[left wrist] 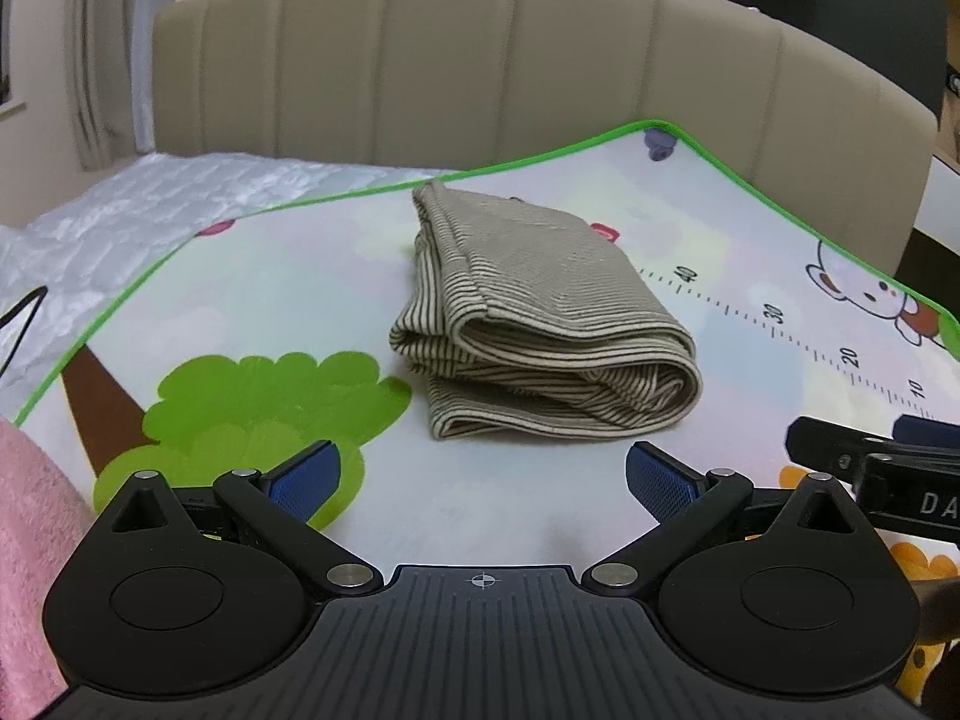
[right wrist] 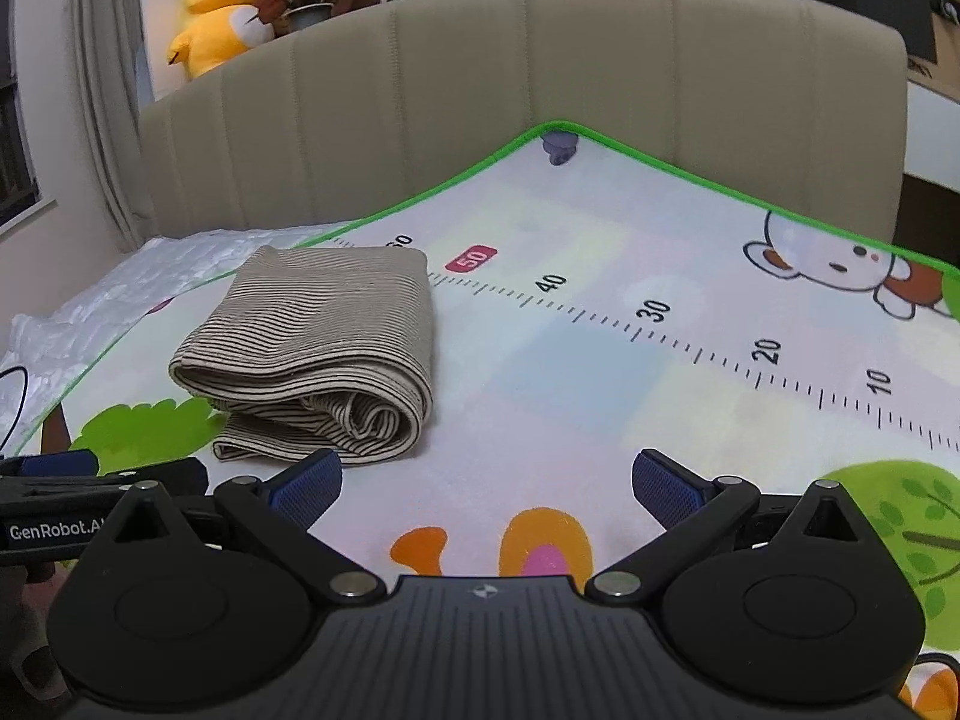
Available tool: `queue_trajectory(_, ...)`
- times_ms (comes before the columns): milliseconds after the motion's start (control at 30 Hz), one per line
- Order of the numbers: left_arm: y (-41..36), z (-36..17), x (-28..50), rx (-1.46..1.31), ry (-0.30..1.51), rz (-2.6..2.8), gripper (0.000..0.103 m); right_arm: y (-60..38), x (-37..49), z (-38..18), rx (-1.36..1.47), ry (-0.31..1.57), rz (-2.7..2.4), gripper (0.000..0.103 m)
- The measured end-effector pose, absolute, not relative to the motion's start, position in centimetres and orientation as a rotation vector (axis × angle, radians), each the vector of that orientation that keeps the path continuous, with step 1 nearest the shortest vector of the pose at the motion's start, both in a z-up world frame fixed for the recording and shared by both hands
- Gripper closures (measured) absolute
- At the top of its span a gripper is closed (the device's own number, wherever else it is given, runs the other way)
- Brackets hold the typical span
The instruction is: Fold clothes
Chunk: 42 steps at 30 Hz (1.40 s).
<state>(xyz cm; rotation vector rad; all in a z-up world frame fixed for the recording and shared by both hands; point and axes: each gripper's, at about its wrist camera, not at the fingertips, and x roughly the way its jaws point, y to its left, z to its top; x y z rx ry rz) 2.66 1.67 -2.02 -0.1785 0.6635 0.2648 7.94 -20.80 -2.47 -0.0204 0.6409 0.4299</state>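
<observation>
Your striped garment (left wrist: 540, 324) lies already folded in a thick bundle on the play mat (left wrist: 252, 300), in front of the beige headboard (left wrist: 480, 60). Your left gripper (left wrist: 480, 480) and right gripper (right wrist: 486, 483) hover just before the garment, both jaws wide and holding nothing. I think the loose rolled end can spring open if you bump it. No container is visible.

Two black claws (left wrist: 483, 483) (right wrist: 486, 489) with blue ribbed pads (left wrist: 306, 483), silver pivot screws, white lettering
</observation>
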Motion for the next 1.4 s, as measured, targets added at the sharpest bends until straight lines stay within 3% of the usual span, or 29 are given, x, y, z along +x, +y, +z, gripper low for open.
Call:
queue_trajectory(500,1.3,-1.8,2.1,-0.159,0.618,0.260,0.000,-19.9,7.6,-3.0,-0.088,0.625,0.448,0.000)
queue_trajectory(900,0.5,-1.4,1.4,-0.104,0.584,0.232,0.000,-20.9,7.8,-2.7,0.013,0.638,0.393,0.000)
queue_trajectory(1400,0.6,-1.3,1.3,-0.106,0.589,0.231,0.000,-19.3,6.8,-2.6,-0.118,0.605,0.402,0.000)
